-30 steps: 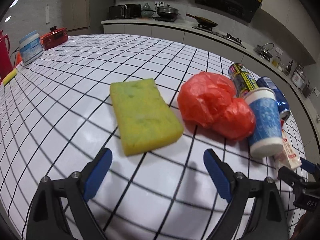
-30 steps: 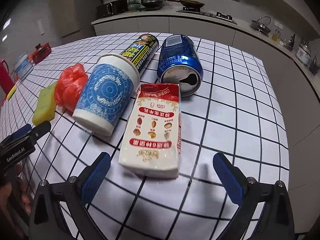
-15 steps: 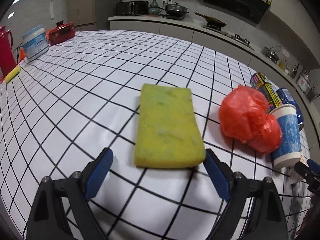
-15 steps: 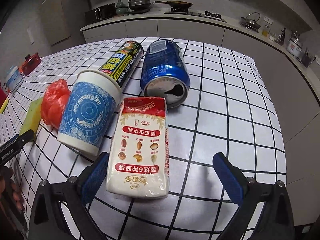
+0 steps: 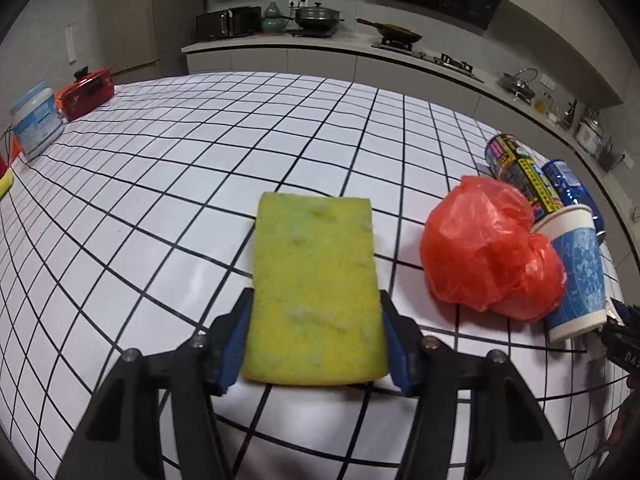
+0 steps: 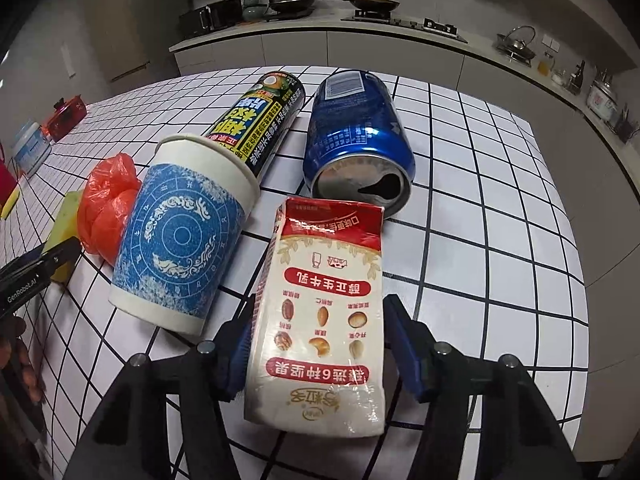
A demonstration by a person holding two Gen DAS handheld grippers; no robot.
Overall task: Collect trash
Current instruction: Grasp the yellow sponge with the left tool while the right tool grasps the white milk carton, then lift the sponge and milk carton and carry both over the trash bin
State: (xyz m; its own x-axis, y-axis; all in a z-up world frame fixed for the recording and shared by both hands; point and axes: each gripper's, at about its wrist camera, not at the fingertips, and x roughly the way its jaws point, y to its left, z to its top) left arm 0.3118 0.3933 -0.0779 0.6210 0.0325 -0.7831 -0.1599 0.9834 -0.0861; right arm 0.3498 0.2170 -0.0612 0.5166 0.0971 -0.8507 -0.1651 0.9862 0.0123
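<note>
- We note a white counter (image 5: 168, 184) with a black grid pattern; a kitchen worktop with a hob, a pan and a kettle runs along the far wall.
- At the far left of the counter stand a white jar (image 5: 36, 126) and a red appliance (image 5: 86, 94).
- Left gripper (image 5: 316, 344) points steeply down at the counter. Its jaws are closing, with the yellow sponge (image 5: 314, 300) between them; both blue fingers (image 5: 236, 340) lie against the sponge's long sides near its near end. The sponge lies flat.
- Right gripper (image 6: 320, 354) also points steeply down. Its jaws are closing around the milk carton (image 6: 326, 316), which lies flat with its printed face up; the left pad touches it, while we cannot tell whether the right one does.
- Between the two: a crumpled red plastic bag (image 5: 488, 252), then a blue-and-white paper cup (image 6: 180, 236) on its side, mouth facing away; what it holds we cannot see.
- Beyond the carton lie a black-and-yellow can (image 6: 264, 120) and a blue can (image 6: 356, 140), its opened top towards us, just touching the carton's far end.
</note>
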